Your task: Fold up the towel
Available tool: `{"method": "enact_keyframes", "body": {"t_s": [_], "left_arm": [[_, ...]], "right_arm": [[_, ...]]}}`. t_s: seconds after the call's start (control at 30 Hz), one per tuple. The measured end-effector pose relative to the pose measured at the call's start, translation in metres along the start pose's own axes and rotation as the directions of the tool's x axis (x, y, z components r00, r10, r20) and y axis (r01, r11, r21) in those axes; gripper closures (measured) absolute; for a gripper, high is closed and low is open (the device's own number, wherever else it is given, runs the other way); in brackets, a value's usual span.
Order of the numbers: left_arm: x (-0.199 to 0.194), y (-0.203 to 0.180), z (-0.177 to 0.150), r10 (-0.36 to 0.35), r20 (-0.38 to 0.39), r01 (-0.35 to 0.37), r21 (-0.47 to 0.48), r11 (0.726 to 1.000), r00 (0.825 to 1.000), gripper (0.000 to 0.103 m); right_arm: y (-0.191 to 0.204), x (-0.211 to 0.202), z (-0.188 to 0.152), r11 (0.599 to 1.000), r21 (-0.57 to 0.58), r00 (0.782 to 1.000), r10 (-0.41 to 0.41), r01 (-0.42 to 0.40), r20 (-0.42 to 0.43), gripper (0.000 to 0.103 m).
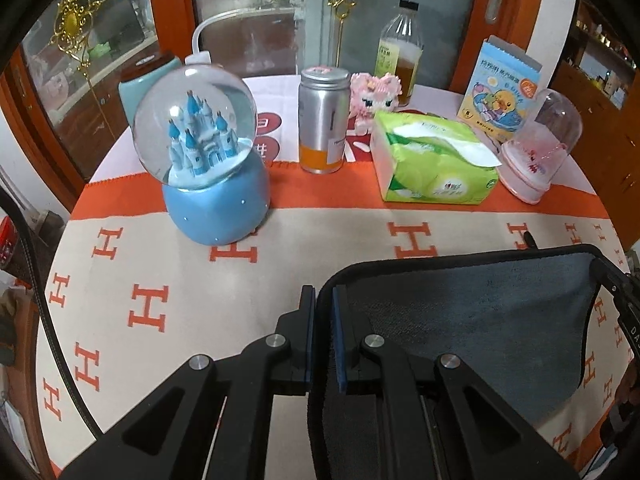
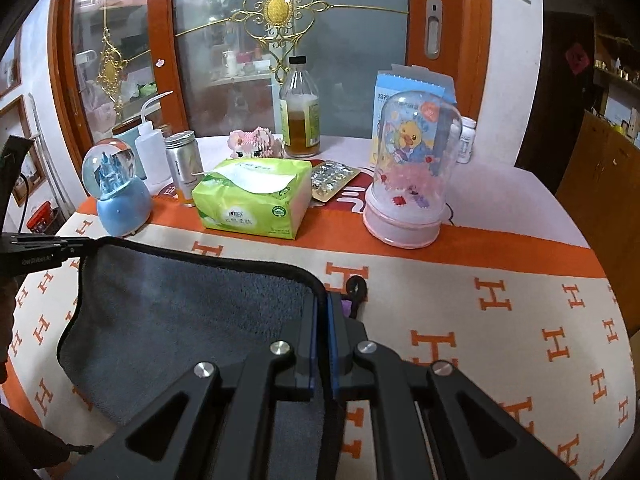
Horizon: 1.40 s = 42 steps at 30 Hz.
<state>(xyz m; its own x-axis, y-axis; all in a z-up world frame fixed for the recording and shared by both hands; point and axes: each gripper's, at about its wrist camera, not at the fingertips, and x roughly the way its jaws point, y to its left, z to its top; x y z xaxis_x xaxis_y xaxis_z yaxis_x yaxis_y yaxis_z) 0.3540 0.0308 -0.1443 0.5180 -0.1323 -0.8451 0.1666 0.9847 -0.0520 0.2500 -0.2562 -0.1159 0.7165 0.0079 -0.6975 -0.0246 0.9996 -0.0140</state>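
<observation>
Left wrist view: I am pinching one top corner of the grey towel (image 1: 472, 320) in my left gripper (image 1: 323, 300), the blue-padded jaws drawn nearly together with the towel's black-bound hem running up between them. Across the cloth, my right gripper (image 2: 323, 308) is gripping the opposite top corner the same way, jaws almost closed on the hem, and its black body is showing at the right edge of the left view. Between the two corners the towel's top edge is stretching taut while the rest is hanging down in a loose sag over the cream-and-orange tablecloth (image 1: 248, 312) printed with H letters; whether its lower edge is touching the cloth, I cannot tell. Well beyond the towel, along the orange band, a blue castle snow globe (image 1: 200, 160) is standing to the left, a silver can (image 1: 323, 120) and a green tissue pack (image 2: 256, 200) near the middle, and a pink domed ornament (image 2: 412, 176) to the right. Behind them a pink toy (image 1: 370, 96), a glass bottle (image 2: 300, 112) of amber liquid and a blue duck-printed box (image 1: 500, 88) are lining the back of the table, before an orange-framed glass door (image 2: 276, 12) with gilt scrollwork.
</observation>
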Motion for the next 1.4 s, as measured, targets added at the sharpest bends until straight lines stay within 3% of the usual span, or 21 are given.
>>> {"method": "enact_keyframes", "body": {"t_s": [0.13,0.3,0.37,0.47,0.57,0.63,0.97,1.17,1.4], "left_arm": [[0.01,0.0,0.0,0.002,-0.02,-0.002,-0.01,1.0,1.0,0.094],[0.014,0.001,0.001,0.004,-0.024,-0.005,-0.013,1.0,1.0,0.076],[0.014,0.002,0.001,0.008,-0.021,-0.008,-0.017,1.0,1.0,0.069],[0.011,0.005,0.001,0.008,-0.023,-0.009,-0.031,0.999,1.0,0.066],[0.006,0.008,-0.001,0.012,-0.021,-0.013,-0.048,0.999,1.0,0.05],[0.001,0.008,-0.002,0.019,-0.013,-0.02,-0.057,0.998,1.0,0.047],[-0.025,0.006,-0.024,0.062,-0.03,-0.064,-0.072,0.995,0.998,0.021],[-0.046,-0.001,-0.046,0.057,-0.042,-0.059,-0.059,0.997,0.997,0.015],[-0.072,-0.009,-0.068,0.041,-0.049,-0.044,-0.06,0.997,0.998,0.015]], "right_arm": [[0.002,0.009,0.001,1.0,0.003,1.0,-0.003,0.003,-0.008,0.098],[0.002,0.022,0.0,1.0,0.009,0.999,-0.013,0.013,-0.051,0.092],[0.002,0.025,-0.001,1.0,0.015,0.998,-0.021,0.022,-0.063,0.08],[0.001,0.027,-0.002,0.999,0.029,0.996,-0.029,0.031,-0.079,0.059],[-0.001,0.025,-0.003,0.998,0.052,0.996,-0.031,0.035,-0.086,0.05],[-0.002,0.024,-0.004,0.997,0.062,0.995,-0.029,0.035,-0.097,0.042],[-0.004,0.005,-0.019,0.993,0.113,0.988,0.005,0.013,-0.157,0.025],[-0.001,-0.011,-0.036,0.991,0.136,0.981,0.022,0.004,-0.194,0.012],[0.006,-0.037,-0.058,0.989,0.15,0.972,0.045,-0.011,-0.23,0.006]]}}
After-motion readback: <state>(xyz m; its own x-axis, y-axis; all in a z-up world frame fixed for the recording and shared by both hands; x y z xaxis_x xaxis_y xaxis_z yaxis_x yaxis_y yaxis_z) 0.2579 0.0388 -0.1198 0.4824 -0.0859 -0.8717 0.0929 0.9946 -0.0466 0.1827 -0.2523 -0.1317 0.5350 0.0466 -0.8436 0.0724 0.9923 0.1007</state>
